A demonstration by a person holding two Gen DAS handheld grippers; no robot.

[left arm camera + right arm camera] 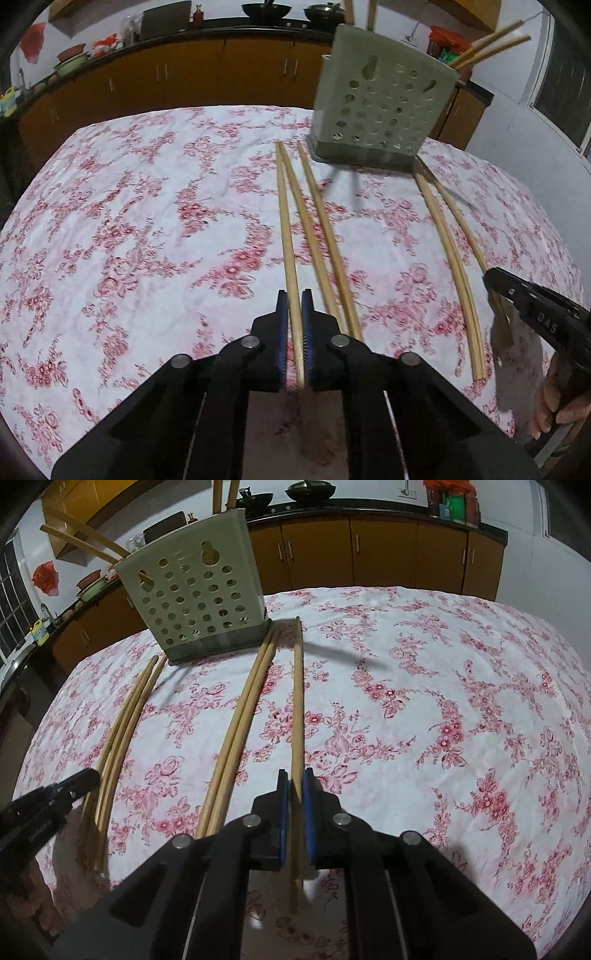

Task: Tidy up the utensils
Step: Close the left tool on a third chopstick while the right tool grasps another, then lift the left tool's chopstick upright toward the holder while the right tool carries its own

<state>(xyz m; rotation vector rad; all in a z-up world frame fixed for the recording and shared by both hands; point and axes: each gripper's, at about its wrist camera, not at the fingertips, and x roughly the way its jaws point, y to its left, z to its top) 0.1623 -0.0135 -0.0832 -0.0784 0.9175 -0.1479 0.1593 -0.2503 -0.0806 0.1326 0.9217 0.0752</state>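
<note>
Left wrist view: the left gripper [294, 314] pinches one chopstick [287, 236] low in the frame's centre. Right wrist view shows the right gripper [295, 794] pinching another chopstick [297, 709] likewise. Loose chopsticks [325, 236] lie alongside, and the perforated holder [380, 107] stands at upper right. Gripped near their ends, the long sticks may pivot or slip when lifted.

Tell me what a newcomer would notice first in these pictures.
A pink floral tablecloth fills both views, with long wooden chopsticks lying in rows across it. Each gripper is shut on one near the bottom: the left gripper in its view, the right gripper in its own. Behind them stands a pale perforated holder with more chopsticks sticking out.
</note>
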